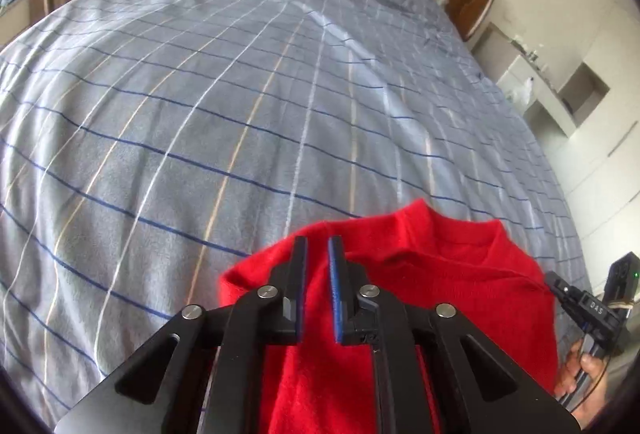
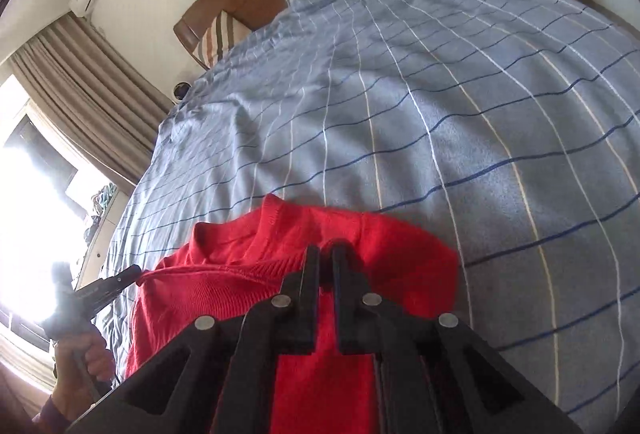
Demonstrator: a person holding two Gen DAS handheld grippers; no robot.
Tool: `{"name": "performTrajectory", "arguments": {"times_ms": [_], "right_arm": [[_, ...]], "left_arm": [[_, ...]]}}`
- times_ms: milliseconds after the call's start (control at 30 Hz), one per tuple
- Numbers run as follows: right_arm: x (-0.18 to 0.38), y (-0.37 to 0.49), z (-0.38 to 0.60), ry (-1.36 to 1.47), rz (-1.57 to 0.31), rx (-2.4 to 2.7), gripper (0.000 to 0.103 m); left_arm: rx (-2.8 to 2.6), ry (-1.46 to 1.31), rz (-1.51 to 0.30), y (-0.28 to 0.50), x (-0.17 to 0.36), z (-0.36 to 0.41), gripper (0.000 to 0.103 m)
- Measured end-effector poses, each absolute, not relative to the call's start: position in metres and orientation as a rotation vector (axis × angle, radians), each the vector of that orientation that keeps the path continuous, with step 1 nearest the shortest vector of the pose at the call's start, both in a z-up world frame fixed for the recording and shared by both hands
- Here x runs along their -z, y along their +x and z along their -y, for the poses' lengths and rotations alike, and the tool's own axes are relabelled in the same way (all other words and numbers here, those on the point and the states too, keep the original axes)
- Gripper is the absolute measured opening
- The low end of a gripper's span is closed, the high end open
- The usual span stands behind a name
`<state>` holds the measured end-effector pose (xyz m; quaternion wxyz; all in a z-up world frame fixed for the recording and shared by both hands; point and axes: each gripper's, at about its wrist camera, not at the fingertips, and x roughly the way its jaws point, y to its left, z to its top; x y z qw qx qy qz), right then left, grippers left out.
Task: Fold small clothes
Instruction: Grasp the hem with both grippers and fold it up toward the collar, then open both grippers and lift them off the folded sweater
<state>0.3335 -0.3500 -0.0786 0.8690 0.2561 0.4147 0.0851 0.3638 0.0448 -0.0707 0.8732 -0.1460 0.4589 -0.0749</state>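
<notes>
Sweater (image 1: 420,274) red, on checked bedspread (image 1: 240,94); both jaws grasping its shoulders.

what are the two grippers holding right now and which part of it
Both hold the red sweater over the bed. The left gripper and the right gripper each pinch one shoulder, either side of the collar.

Red sweater (image 1: 460,282) lower part: hidden behind gripper bodies, cut off by bottom edges.
Window (image 2: 24,218): overexposed, detail unreadable.
</notes>
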Motion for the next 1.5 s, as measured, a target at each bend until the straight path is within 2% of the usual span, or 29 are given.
{"name": "performTrajectory", "arguments": {"times_ms": [33, 67, 100, 267, 333, 400, 533, 600, 733, 833, 933, 1033, 1133, 1333, 1500], "right_arm": [[0.084, 0.339, 0.351, 0.543, -0.887, -0.165, 0.027], [0.086, 0.341, 0.354, 0.554, -0.89, -0.157, 0.045], [0.085, 0.339, 0.357, 0.563, -0.876, -0.153, 0.048], [0.055, 0.318, 0.358, 0.509, -0.847, -0.226, 0.048], [0.047, 0.304, 0.343, 0.46, -0.878, -0.317, 0.048], [0.05, 0.289, 0.328, 0.423, -0.932, -0.403, 0.051], [0.082, 0.258, 0.314, 0.268, -1.06, -0.385, 0.051], [0.093, 0.242, 0.326, 0.235, -1.065, -0.339, 0.04], [0.071, 0.213, 0.34, 0.214, -1.028, -0.238, 0.044], [0.055, 0.196, 0.323, 0.22, -0.972, -0.301, 0.049], [0.07, 0.191, 0.302, 0.208, -0.998, -0.341, 0.05], [0.093, 0.179, 0.299, 0.182, -1.033, -0.3, 0.05], [0.084, 0.154, 0.308, 0.189, -0.993, -0.263, 0.05], [0.067, 0.115, 0.313, 0.166, -0.917, -0.172, 0.077], [0.071, 0.104, 0.315, 0.191, -0.917, -0.149, 0.077]], "left_arm": [[0.135, -0.326, -0.976, 0.368, 0.074, -0.051, 0.054], [0.113, -0.35, -0.975, 0.368, 0.073, -0.059, 0.062], [0.092, -0.369, -0.959, 0.366, 0.07, -0.068, 0.07], [0.194, -0.316, -0.904, 0.325, 0.042, -0.069, 0.074], [0.322, -0.24, -0.919, 0.304, 0.039, -0.047, 0.082], [0.427, -0.147, -0.944, 0.279, 0.048, -0.024, 0.086], [0.314, 0.063, -1.03, 0.264, 0.089, -0.011, 0.086], [0.256, -0.027, -1.032, 0.266, 0.093, -0.037, 0.087], [0.224, -0.157, -0.997, 0.253, 0.069, -0.062, 0.085], [0.294, -0.126, -0.942, 0.23, 0.055, -0.042, 0.093], [0.302, -0.028, -0.961, 0.213, 0.067, -0.015, 0.096], [0.221, -0.002, -1.024, 0.201, 0.085, -0.014, 0.092], [0.19, -0.015, -0.963, 0.177, 0.077, -0.02, 0.095], [0.111, 0.085, -0.885, 0.149, 0.063, -0.012, 0.098], [0.086, 0.12, -0.866, 0.146, 0.058, -0.008, 0.098]]}}
